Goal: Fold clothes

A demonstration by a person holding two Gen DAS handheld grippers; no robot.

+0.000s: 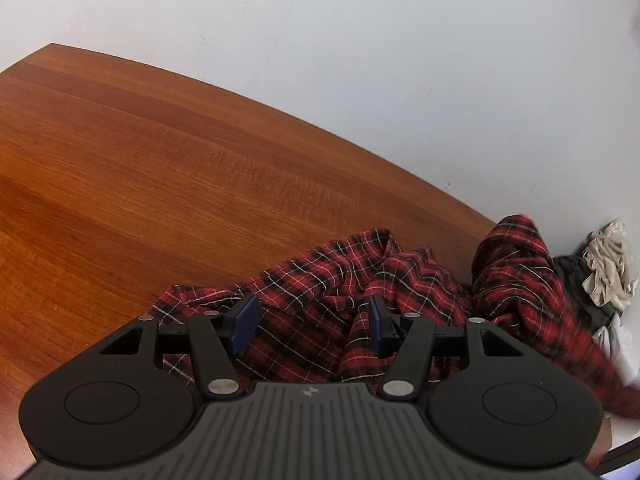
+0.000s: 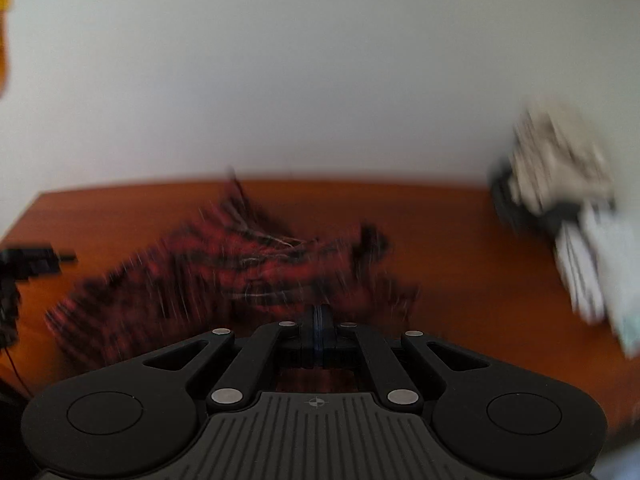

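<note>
A red and black plaid shirt (image 1: 328, 280) lies crumpled on the wooden table (image 1: 160, 168), one part raised at the right. My left gripper (image 1: 314, 322) is open just above the cloth, with its blue pads (image 1: 245, 320) apart and nothing between them. In the right wrist view, which is motion-blurred, the same plaid shirt (image 2: 224, 272) spreads across the table (image 2: 460, 240). My right gripper (image 2: 319, 320) is shut, its jaws pressed together at the shirt's near edge, with plaid cloth showing right under them. The other gripper (image 2: 28, 260) shows at the far left.
A pile of other clothes (image 1: 604, 272), beige, dark and white, sits at the table's right end against the white wall (image 1: 360, 60). The same pile (image 2: 568, 208) appears blurred in the right wrist view. Bare wood stretches to the left of the shirt.
</note>
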